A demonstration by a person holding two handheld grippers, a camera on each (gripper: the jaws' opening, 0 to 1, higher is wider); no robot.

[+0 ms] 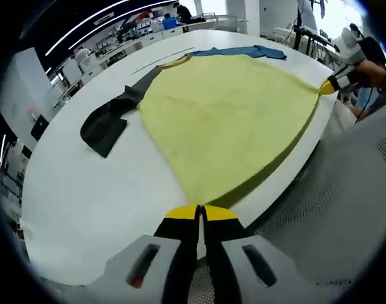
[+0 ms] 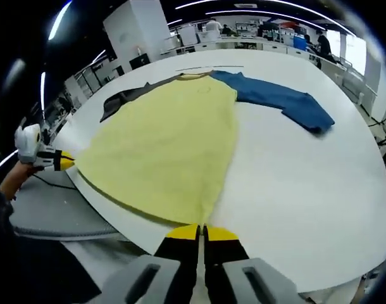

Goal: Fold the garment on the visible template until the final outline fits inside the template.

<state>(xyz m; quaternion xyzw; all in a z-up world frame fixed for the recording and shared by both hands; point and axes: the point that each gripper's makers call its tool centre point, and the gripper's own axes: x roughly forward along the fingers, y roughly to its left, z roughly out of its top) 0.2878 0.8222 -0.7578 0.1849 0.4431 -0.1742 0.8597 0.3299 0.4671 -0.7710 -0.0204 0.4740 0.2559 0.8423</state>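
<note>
We see a yellow T-shirt (image 1: 224, 120) with one dark grey sleeve (image 1: 105, 125) and one blue sleeve (image 2: 278, 98) spread flat on the white surface (image 2: 307, 183). The left hand-held gripper (image 1: 200, 211) and right hand-held gripper (image 2: 201, 230) each pinch a hem corner at the near edge.

Both views look low across the table (image 1: 85, 209) from its near edge — sharing the yellow garment (image 2: 168, 145)
</note>
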